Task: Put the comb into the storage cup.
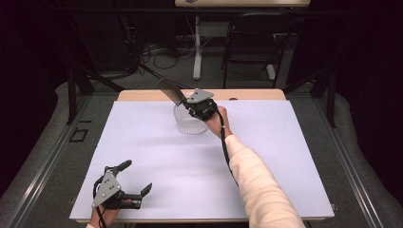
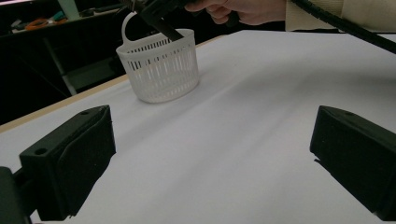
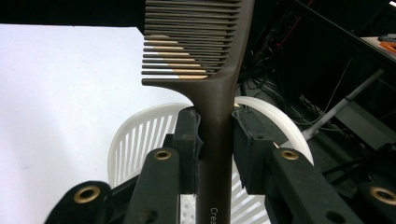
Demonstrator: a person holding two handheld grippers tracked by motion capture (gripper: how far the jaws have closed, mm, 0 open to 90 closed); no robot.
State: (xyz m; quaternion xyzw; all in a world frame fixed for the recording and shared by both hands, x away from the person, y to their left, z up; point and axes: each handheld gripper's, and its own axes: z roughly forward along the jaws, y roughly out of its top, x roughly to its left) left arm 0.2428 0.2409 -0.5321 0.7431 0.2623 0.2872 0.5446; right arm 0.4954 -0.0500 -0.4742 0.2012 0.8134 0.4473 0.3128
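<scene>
We note a white tabletop [image 1: 157, 156] with a light wooden edge showing along its far side, set in a dark room. Beyond that edge stand a black chair [image 1: 250, 45] and a white table leg [image 1: 197, 47], with cables on the grey floor.

The landmark is a white slotted basket [image 1: 189, 121] with a loop handle, standing toward the far side of the tabletop.

The right claw [image 1: 187, 105] hangs directly above the basket, clamped on the handle of a dark brown comb [image 1: 169, 90]. We see both pads pressed against the handle in the right gripper view. The comb's long axis runs up from the basket, tilted away to the far left, toothed end uppermost.

The left claw [image 1: 138, 178] rests at the near left corner, well apart from the basket, its jaws apart with nothing between them.
</scene>
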